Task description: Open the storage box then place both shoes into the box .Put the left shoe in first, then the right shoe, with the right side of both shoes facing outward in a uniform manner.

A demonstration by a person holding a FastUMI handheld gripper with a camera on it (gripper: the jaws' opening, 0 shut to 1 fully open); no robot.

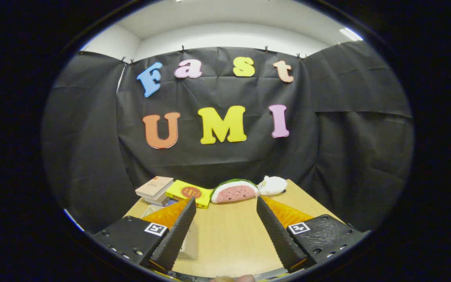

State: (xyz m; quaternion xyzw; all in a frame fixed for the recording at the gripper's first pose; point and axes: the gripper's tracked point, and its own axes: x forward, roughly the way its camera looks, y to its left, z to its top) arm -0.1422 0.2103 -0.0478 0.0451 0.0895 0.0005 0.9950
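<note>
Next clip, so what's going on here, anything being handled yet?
Nothing is held yet. The hand-held gripper hovers above the wooden table with its fingers wide open and only bare tabletop between them. Beyond the fingertips, by the black wall, lie books, a yellow box, a watermelon-slice plush and a small white plush. A pale clear container sits behind the left finger.

Pale translucent storage box [189,242] lies half hidden behind one finger of the spread, empty tongs [226,199]

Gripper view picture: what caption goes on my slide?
Open gripper above a wooden table, with a plush watermelon slice, white plush toy and stacked books beyond.
</note>
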